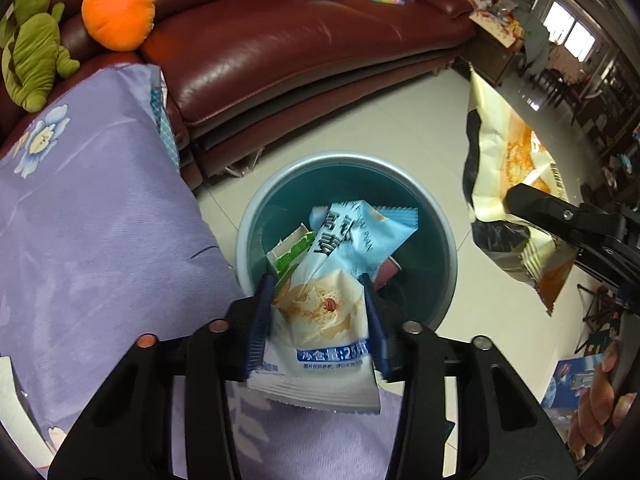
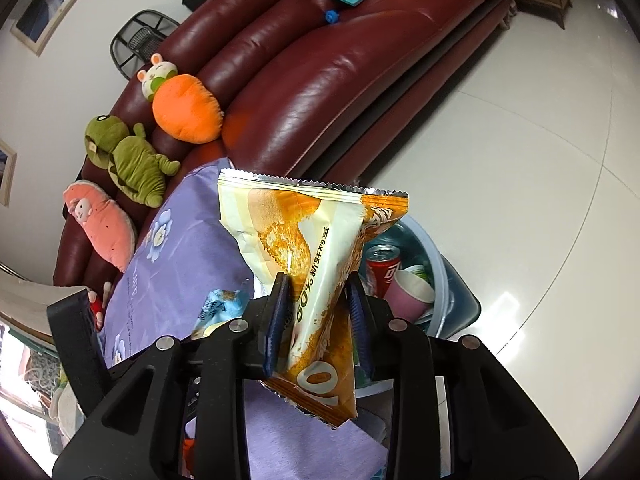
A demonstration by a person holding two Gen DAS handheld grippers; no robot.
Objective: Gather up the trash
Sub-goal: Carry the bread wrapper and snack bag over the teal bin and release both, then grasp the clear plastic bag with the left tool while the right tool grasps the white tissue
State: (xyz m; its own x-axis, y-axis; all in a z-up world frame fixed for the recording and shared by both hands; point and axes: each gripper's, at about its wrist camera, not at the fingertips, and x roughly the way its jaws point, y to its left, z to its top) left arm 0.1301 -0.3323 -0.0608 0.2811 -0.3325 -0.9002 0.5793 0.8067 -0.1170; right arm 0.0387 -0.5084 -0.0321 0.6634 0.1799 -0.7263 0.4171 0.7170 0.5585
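A glossy pale tiled floor (image 2: 540, 128) runs in front of a dark red leather sofa (image 1: 288, 52); a purple flowered cloth (image 1: 92, 232) covers the surface nearest the grippers. Plush toys lie on the sofa: an orange pumpkin (image 2: 188, 110), a green frog (image 2: 128, 156) and a pink doll (image 2: 100, 228). Books and bright toys clutter its far end.

A blue bin (image 1: 444, 248) stands on the floor beside the cloth, holding a red can (image 2: 382, 272), a pink cup (image 2: 408, 292) and a small green-and-white carton (image 1: 290, 252).

The left gripper (image 1: 320, 312) is above the bin with a blue-and-white wrapper (image 1: 332, 320) between its jaws, which are parted around it; whether the pads still press it I cannot tell. Its label carries Chinese characters and a "25".

The right gripper (image 2: 318, 304) is clenched on an orange-and-cream wrapper (image 2: 316, 248), printed with Chinese text.
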